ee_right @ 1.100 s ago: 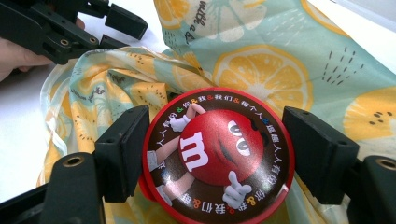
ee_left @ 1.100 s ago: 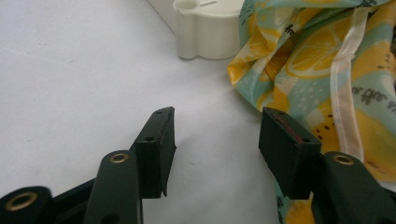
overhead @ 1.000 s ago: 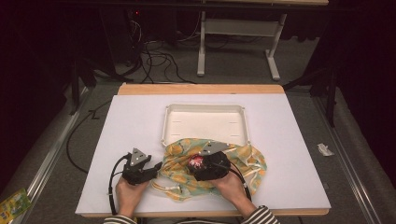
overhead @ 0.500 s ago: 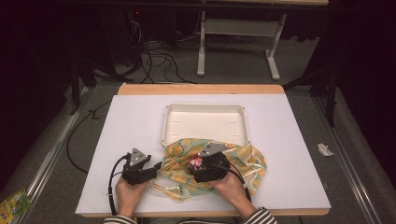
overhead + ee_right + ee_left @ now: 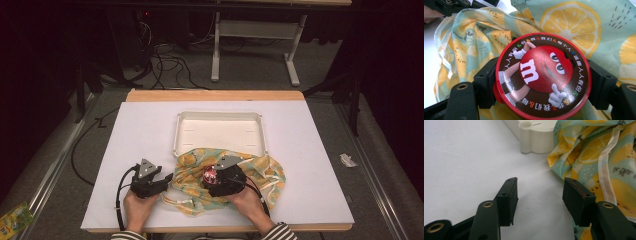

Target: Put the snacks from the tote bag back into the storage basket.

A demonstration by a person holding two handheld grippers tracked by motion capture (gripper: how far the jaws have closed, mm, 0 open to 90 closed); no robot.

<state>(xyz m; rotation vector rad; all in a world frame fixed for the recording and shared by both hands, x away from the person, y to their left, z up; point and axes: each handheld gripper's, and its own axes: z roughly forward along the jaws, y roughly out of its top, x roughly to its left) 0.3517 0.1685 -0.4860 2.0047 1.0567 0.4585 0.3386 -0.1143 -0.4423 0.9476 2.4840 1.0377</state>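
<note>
Dark floor and trailing cables ring our white bench (image 5: 130,145), where a white tray (image 5: 218,116) sits at the far side and a lemon-print cloth (image 5: 260,172) lies crumpled against its near rim. We hold a round red candy tin (image 5: 541,77) in the right gripper (image 5: 541,82); its fingers (image 5: 485,77) press on the tin's rim from both sides, so the grasp looks firm, with the printed lid facing the camera and the cloth spread directly beneath and beyond the fingers. In the high view the tin (image 5: 210,175) sits at the tips of the right gripper (image 5: 216,179), over the middle of the cloth. Our left gripper (image 5: 540,195) rests with its fingers (image 5: 507,197) released and nothing between them; bare bench lies in the gap, the cloth's edge (image 5: 564,170) touches or nearly touches the outer finger, and the tray's corner (image 5: 534,137) stands ahead of the tips. From above, the left gripper (image 5: 165,181) sits just beside the cloth's near-left edge. We judge the step in hand to be placing the tin on the cloth, perhaps to wrap it, though we cannot be sure of the aim. Next we would likely need to lower the tin onto a flat patch, let go, and bring the left fingers onto the cloth's edge, pinching fabric alone without dragging the whole piece
</note>
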